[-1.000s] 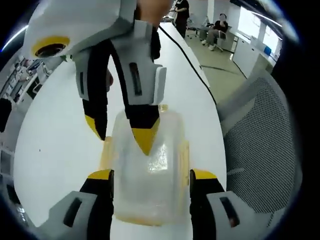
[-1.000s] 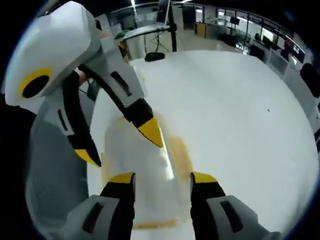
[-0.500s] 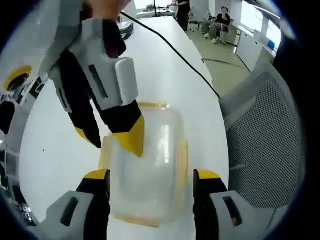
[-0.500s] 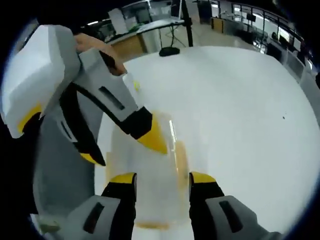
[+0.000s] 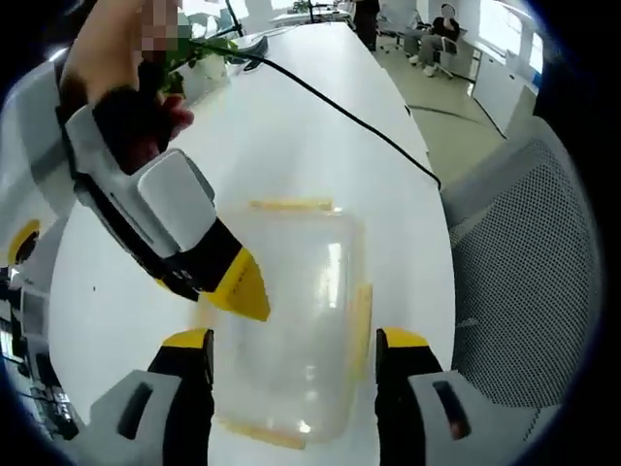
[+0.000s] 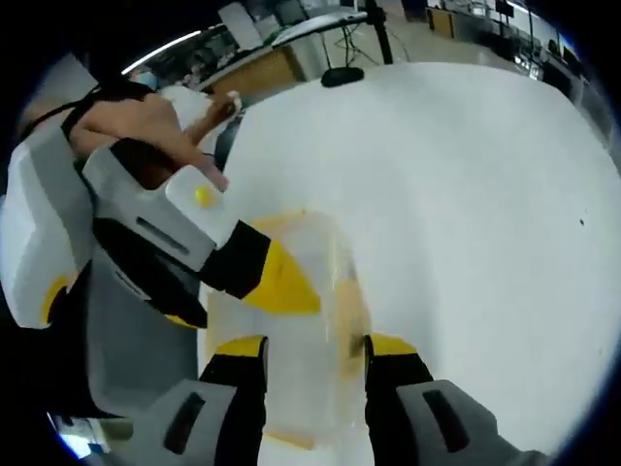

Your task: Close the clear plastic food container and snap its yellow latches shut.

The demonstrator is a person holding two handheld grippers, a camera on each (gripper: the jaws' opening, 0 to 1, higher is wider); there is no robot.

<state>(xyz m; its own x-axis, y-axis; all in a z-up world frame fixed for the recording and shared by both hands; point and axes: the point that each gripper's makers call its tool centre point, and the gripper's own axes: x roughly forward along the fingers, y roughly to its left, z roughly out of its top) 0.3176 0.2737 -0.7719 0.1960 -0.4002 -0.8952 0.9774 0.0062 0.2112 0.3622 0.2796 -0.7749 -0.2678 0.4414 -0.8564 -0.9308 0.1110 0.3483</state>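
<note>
A clear plastic food container [image 5: 309,291] with its lid on lies flat on the white table [image 5: 291,136]. Yellow latches show at its far end [image 5: 289,205] and right side [image 5: 361,316]. My left gripper [image 5: 296,340] is open, its jaws straddling the container's near end. The right gripper reaches in from the upper left, one yellow fingertip [image 5: 243,289] at the lid's left edge. In the right gripper view, my right gripper [image 6: 312,347] is open around the container [image 6: 325,254], and the left gripper's yellow fingertip [image 6: 286,284] rests over the lid.
A black cable [image 5: 335,97] runs across the table beyond the container. A grey mesh chair [image 5: 514,262] stands at the table's right edge. People sit far off [image 5: 441,24]. A hand [image 6: 146,121] holds the left gripper.
In the left gripper view, the right gripper's tip has slid from the lid's middle to its left edge and tilted lower. In the right gripper view, the left gripper has dropped lower across the lid.
</note>
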